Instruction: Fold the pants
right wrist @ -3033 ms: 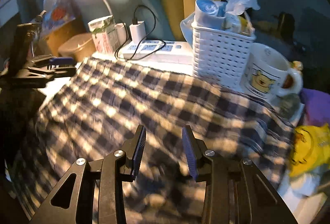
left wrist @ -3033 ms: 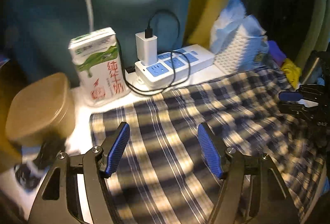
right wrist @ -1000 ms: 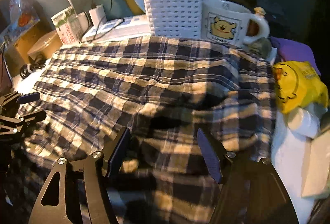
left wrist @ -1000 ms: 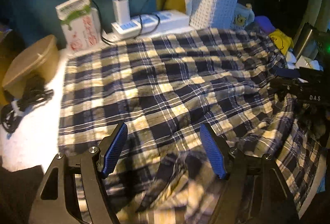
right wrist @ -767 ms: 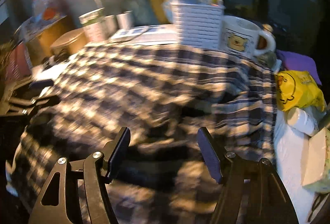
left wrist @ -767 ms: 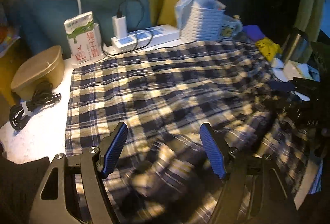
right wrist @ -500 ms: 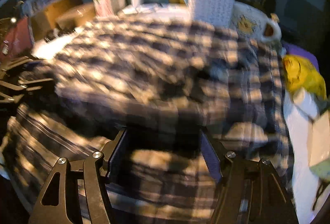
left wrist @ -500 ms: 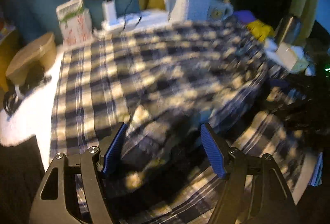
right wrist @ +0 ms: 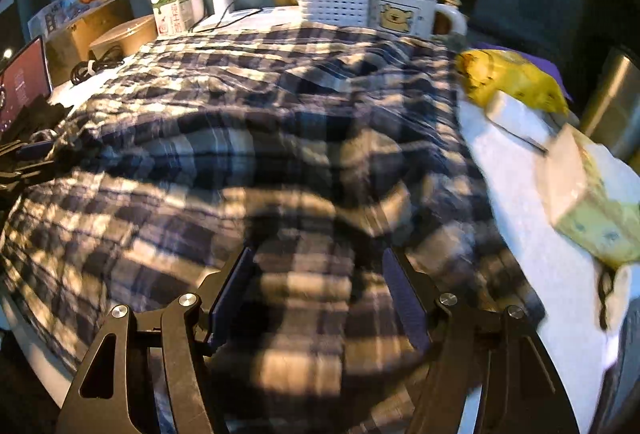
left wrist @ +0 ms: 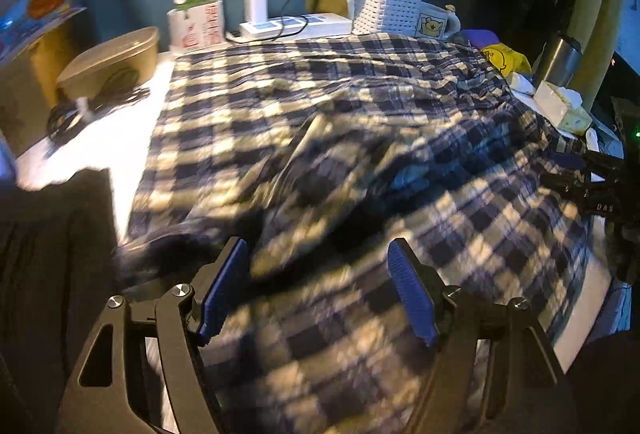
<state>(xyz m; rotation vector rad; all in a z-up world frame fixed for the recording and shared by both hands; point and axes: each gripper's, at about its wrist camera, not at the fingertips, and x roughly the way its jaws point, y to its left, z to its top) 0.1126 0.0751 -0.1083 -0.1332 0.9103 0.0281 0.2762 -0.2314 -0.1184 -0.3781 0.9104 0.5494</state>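
Observation:
The navy and cream plaid pants lie spread and rumpled over the white table, with a raised fold across the middle; they also show in the right wrist view. My left gripper is open and empty, hovering over the near part of the cloth. My right gripper is open and empty over the near right part. The right gripper also shows at the right edge of the left wrist view. The left gripper shows at the left edge of the right wrist view.
At the back stand a milk carton, a power strip, a white basket and a bear mug. A tan lidded bowl and a coiled cable are at the left. A yellow bag, a tissue box and a steel cup sit at the right.
Both grippers have pulled back toward the near table edge and away from the cloth. The right gripper's fingers, narrow three seconds ago, are wide apart. The near cloth lies bunched higher.

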